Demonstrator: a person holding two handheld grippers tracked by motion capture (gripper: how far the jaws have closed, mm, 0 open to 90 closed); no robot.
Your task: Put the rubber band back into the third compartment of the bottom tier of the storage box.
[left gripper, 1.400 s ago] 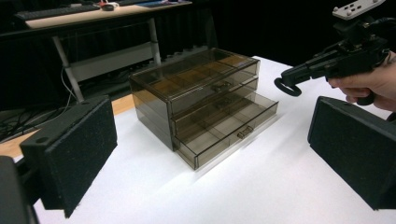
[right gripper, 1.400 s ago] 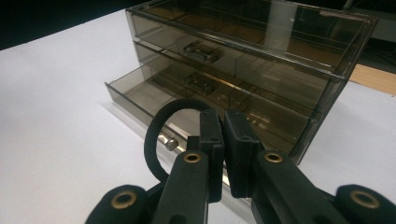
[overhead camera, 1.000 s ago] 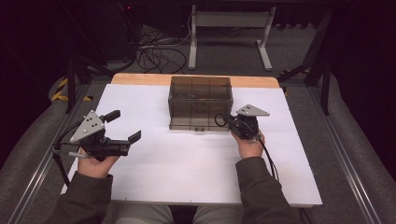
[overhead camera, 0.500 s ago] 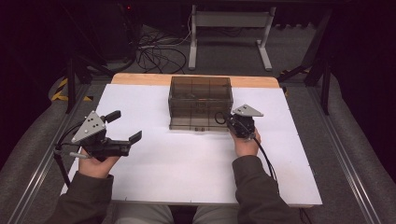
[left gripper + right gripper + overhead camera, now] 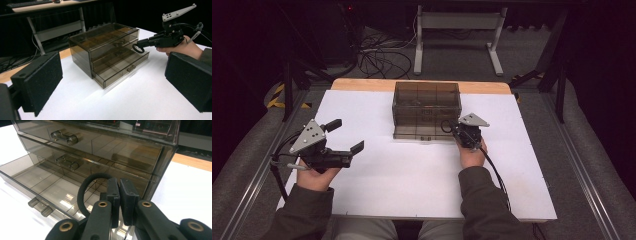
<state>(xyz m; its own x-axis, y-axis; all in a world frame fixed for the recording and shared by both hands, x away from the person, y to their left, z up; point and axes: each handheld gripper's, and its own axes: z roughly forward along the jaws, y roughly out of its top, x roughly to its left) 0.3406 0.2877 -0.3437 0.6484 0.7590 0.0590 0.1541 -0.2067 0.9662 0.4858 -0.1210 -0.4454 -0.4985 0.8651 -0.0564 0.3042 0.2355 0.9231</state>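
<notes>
A smoky see-through drawer box (image 5: pixel 426 107) stands at the back middle of the white table (image 5: pixel 412 185). Its bottom drawer (image 5: pixel 47 182) is pulled out; the two upper drawers are closed. My right gripper (image 5: pixel 119 192) is shut on a black hair tie (image 5: pixel 83 192), a loop that hangs to the left of the jaws, over the right end of the open drawer. From above, the right gripper (image 5: pixel 453 129) sits at the box's front right corner. My left gripper (image 5: pixel 346 136) stands open over the table's left side, with nothing between its wide-apart pads (image 5: pixel 40 80).
The box (image 5: pixel 105 47) has divided compartments in its drawers and small clear handles (image 5: pixel 63 136). A wooden table edge (image 5: pixel 362 84) runs behind it. Cables and a metal stand (image 5: pixel 457 22) lie on the dark floor beyond. Grey padding flanks the table.
The right gripper with the hair tie has sunk a little and drifted left toward the open bottom drawer. The left gripper has stayed put.
</notes>
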